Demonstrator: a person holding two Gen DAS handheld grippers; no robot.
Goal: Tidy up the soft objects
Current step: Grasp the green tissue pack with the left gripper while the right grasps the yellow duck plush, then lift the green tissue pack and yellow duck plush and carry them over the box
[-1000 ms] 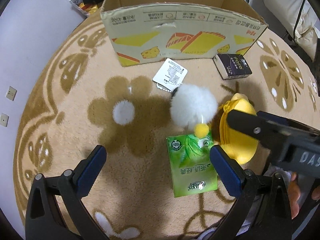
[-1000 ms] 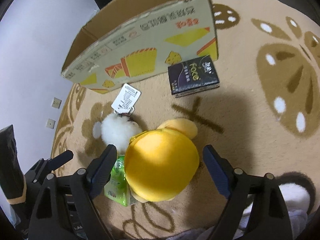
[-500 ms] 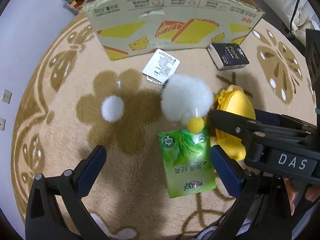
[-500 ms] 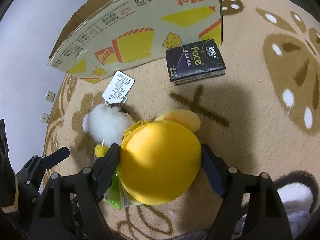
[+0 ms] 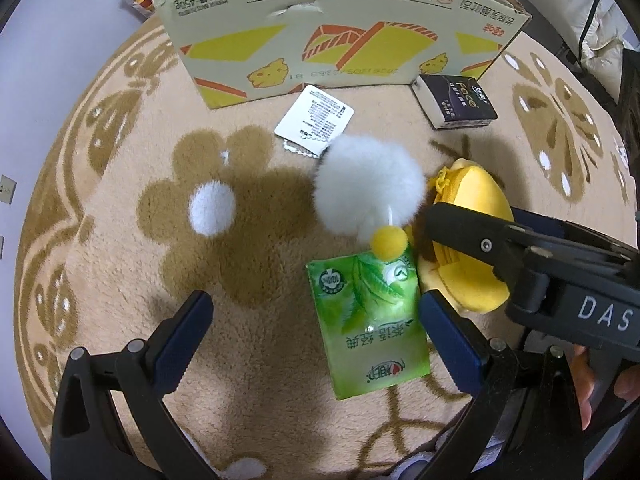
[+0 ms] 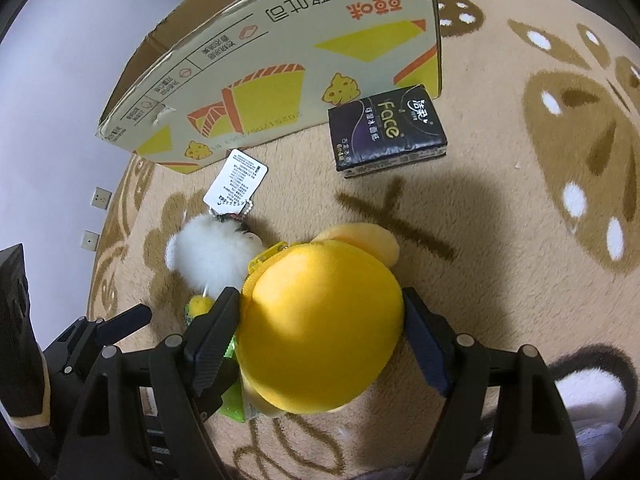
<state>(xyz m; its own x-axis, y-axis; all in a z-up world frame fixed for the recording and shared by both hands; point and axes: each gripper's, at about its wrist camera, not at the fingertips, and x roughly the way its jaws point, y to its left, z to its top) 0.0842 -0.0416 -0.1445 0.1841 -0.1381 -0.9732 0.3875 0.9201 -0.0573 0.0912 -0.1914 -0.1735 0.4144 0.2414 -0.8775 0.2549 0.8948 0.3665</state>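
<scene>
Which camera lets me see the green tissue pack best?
The left wrist view. There the green tissue pack lies flat on the rug, nearly all of it showing, between open fingers. In the right wrist view only a green sliver peeks out beside the yellow plush pouch.

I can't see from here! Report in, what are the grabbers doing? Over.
Right gripper closed on the yellow plush. Left gripper open, empty, above the green tissue pack. White pom-pom touches the plush; cardboard box beyond, open.

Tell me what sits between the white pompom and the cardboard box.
A white paper tag on a bead chain lies on the rug between the white pompom and the cardboard box; both wrist views show it.
</scene>
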